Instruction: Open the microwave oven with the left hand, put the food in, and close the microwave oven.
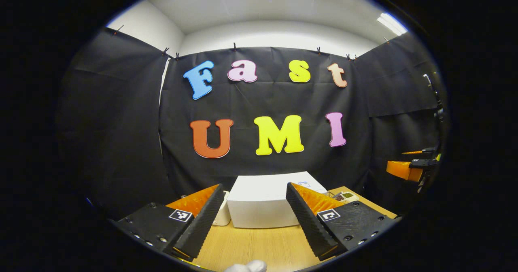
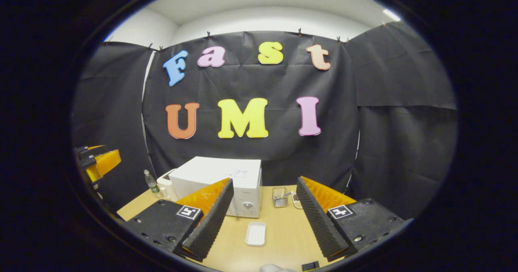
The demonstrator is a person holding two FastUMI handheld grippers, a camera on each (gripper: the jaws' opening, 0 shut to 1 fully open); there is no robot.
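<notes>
A white microwave (image 1: 259,207) stands on the wooden table (image 1: 259,243) with its door closed, straight ahead of my left gripper (image 1: 255,188), which is open and holds nothing. In the right gripper view the microwave (image 2: 220,175) sits left of centre, its knob facing the table's front. A small white ribbed tray (image 2: 255,234) lies on the table (image 2: 279,235) in front of it; I cannot tell what it holds. My right gripper (image 2: 265,181) is open and empty, above the table and back from the tray.
A white appliance (image 2: 165,182) and a small bottle (image 2: 151,181) stand left of the microwave. A small clear holder (image 2: 279,197) sits to its right. The other gripper shows at the far right (image 1: 408,170) and the far left (image 2: 99,162). Black cloth walls close in the booth.
</notes>
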